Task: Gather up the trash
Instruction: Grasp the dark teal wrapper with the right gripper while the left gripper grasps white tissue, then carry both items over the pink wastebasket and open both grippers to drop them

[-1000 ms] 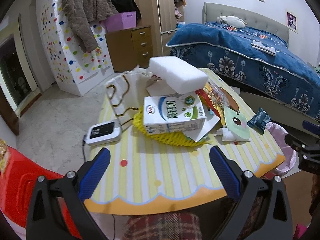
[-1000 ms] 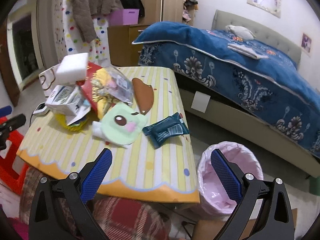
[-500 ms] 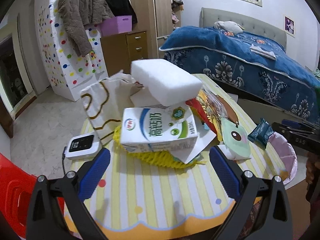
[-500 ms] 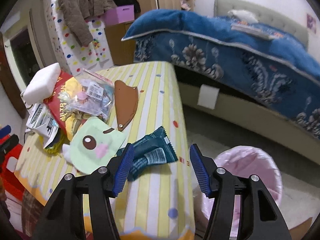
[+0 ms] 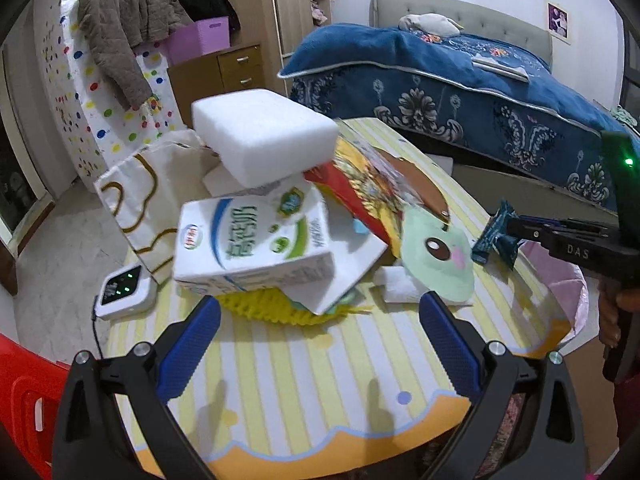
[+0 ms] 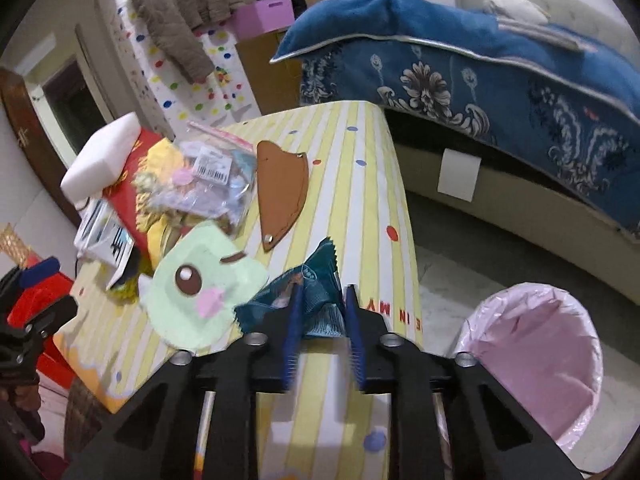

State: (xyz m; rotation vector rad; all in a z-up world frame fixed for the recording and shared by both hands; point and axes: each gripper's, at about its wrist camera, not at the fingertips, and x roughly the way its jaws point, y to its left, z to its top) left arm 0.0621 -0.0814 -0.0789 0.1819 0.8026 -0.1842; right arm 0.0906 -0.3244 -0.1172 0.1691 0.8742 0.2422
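Observation:
My right gripper [image 6: 322, 300] is shut on a teal snack wrapper [image 6: 308, 284] at the right side of the striped table [image 6: 360, 208]. The wrapper also shows in the left wrist view [image 5: 494, 238], pinched by the right gripper [image 5: 516, 226]. A trash bin with a pink liner [image 6: 536, 360] stands on the floor right of the table. My left gripper [image 5: 320, 332] is open and empty above the table's near edge, just short of a white milk carton [image 5: 252, 244] that lies on yellow netting [image 5: 272, 306] with a white foam block [image 5: 260, 132] above it.
On the table lie a green cartoon-face pad [image 6: 200, 284], a brown leather sheath [image 6: 280, 192], a clear bag of small items [image 6: 208, 184], a red and yellow package [image 5: 360, 184], a cloth bag [image 5: 136, 196] and a small white device [image 5: 124, 290]. A bed [image 6: 500, 92] stands behind.
My right gripper moved forward and closed from wide open onto the teal wrapper. My left gripper moved closer to the milk carton and stayed open.

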